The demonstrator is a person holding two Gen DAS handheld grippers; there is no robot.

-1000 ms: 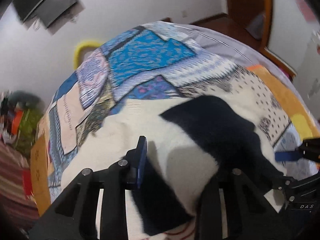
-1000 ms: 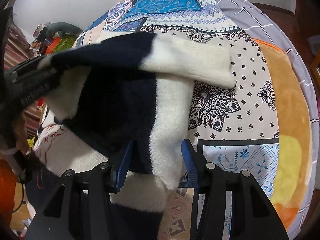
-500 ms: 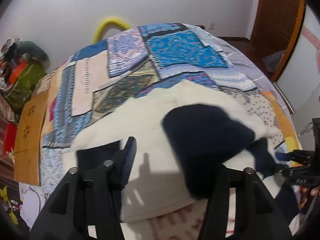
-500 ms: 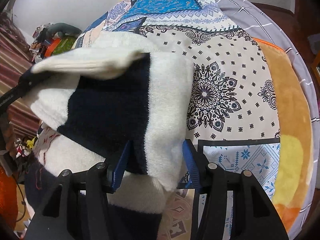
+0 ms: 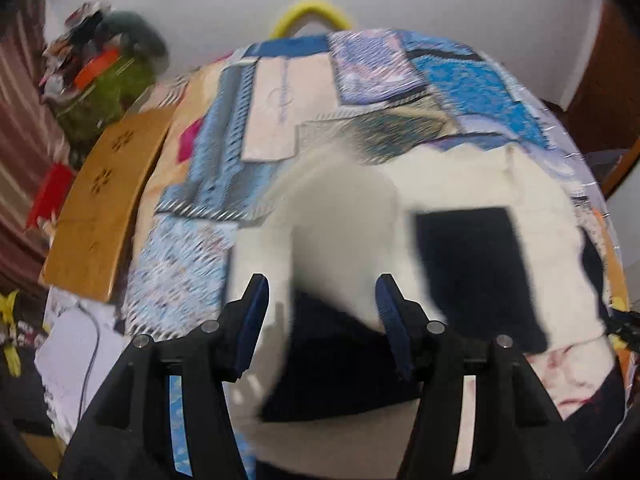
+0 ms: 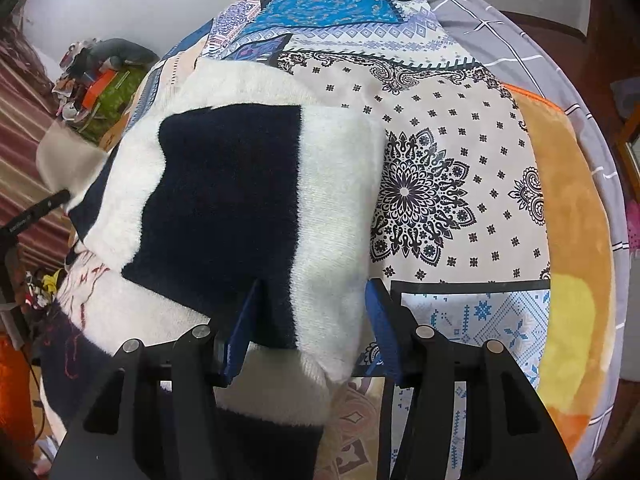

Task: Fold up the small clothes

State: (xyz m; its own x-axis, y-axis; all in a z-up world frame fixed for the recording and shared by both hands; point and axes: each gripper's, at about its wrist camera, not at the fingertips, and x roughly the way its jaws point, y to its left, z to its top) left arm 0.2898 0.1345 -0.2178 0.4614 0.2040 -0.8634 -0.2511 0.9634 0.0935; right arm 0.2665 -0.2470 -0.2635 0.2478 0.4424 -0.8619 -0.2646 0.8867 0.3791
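Two sleeves appear to have been turned in over the body of the small cream-and-navy fleece sweater (image 6: 248, 216), which lies on the patchwork bedspread (image 6: 460, 184). In the right wrist view a navy panel with a cream band is seen laid flat across the garment, its cream edge reaching to the sweater's right side. In the left wrist view a cream, sleeve-like flap (image 5: 340, 232) is seen over the left part of the garment, though that picture is blurred and its exact lie cannot be told.

The right gripper (image 6: 310, 320) is spread wide; the folded cream edge sits between its blue pads (image 6: 244, 320), but nothing is pinched. The left gripper (image 5: 320, 320) is likewise spread, with cloth beneath it and nothing held between the pads (image 5: 250, 328). Both claws are therefore judged to be released.

As a judgement of progress, the side folds look done and the garment has been narrowed into a rough rectangle. What seems left is the crosswise fold, bringing the lower hem, where a red embroidered pattern (image 6: 86, 280) is visible, up toward the collar end, followed by smoothing. The bulky pile may let the layers slip when the near edge is lifted.
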